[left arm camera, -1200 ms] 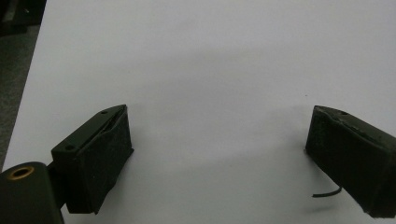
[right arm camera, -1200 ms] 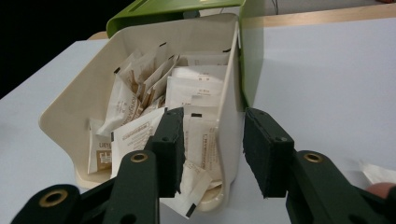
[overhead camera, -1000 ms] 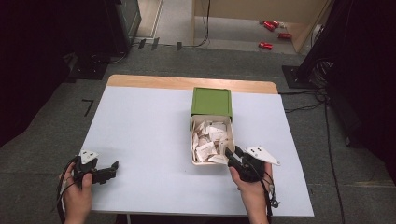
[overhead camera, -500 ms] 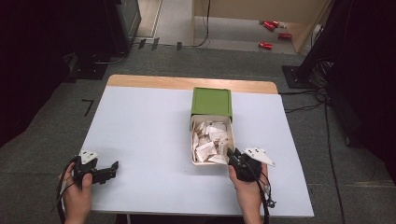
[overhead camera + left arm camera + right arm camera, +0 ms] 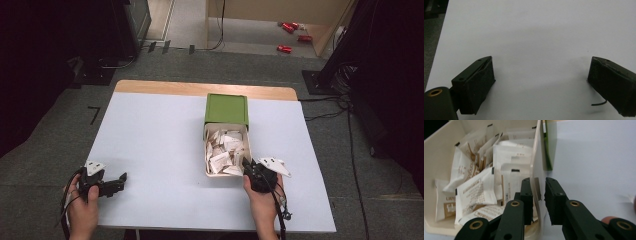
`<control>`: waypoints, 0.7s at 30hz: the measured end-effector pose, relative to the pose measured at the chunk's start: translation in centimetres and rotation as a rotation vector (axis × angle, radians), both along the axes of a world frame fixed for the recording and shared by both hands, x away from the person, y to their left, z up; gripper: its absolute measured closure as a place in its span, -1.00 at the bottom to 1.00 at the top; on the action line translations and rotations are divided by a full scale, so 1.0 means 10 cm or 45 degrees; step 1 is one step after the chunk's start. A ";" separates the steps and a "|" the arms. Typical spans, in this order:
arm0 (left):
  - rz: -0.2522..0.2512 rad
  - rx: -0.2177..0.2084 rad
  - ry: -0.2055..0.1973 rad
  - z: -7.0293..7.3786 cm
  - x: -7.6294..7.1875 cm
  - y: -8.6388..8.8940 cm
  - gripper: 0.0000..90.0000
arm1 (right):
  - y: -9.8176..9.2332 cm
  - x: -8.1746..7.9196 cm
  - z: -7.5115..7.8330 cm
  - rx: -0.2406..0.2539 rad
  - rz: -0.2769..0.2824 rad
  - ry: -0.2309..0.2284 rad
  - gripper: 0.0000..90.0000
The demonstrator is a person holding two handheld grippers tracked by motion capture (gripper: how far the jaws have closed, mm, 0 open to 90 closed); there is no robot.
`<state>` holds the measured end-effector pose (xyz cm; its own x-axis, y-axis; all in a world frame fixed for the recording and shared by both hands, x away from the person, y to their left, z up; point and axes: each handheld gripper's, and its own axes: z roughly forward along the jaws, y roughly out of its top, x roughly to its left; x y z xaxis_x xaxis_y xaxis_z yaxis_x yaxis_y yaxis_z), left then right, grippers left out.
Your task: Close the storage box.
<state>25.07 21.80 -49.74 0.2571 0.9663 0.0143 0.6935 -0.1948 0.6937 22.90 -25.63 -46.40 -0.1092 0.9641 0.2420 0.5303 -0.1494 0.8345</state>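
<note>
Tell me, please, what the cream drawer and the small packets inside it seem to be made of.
The cream drawer looks like thin moulded plastic: its wall is smooth, slightly glossy, with a rounded rim. The packets look like matte paper sachets: white with brown print, creased, edges flat as if sealed. A lining inside the paper cannot be judged.

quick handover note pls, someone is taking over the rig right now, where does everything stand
Right claw: straddling the right wall of the cream tray, one jaw inside, one outside; jaws have just been closing, a small gap still shows.
Left claw: open, nothing between the jaws, resting at the table's near left corner.
Tray sits pulled out toward the person from the green sleeve, full of sachets.
Done: claw placed at the wall.
Left: finish the grip, probably then move the tray.
</note>
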 end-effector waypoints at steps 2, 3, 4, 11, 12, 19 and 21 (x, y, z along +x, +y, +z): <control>0.000 0.000 0.000 0.00 0.00 0.00 -0.84 | 0.00 0.01 0.04 0.004 0.000 -0.011 0.77; 0.000 0.000 0.000 0.00 0.00 0.00 -0.84 | 0.01 0.03 0.05 -0.016 0.005 -0.011 0.78; 0.000 0.000 0.000 0.00 0.00 0.00 -0.84 | 0.02 0.04 0.05 -0.033 0.004 -0.010 0.79; 0.000 0.000 0.000 0.00 0.00 0.00 -0.84 | 0.04 0.16 -0.04 -0.051 -0.018 0.070 0.80; 0.000 0.000 0.000 0.00 0.00 0.00 -0.84 | 0.05 0.17 -0.05 -0.053 -0.020 0.083 0.80; 0.000 0.000 0.001 0.00 0.00 0.00 -0.84 | 0.12 0.23 -0.10 -0.092 -0.075 0.097 0.91; 0.000 0.000 0.001 0.00 0.00 0.00 -0.84 | 0.16 0.22 -0.10 -0.120 -0.110 0.089 0.95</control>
<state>25.08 21.81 -49.74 0.2575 0.9662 0.0143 0.6938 -0.1951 0.6932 25.10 -24.01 -47.41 -0.0110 0.9880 0.1542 0.5763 -0.1198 0.8084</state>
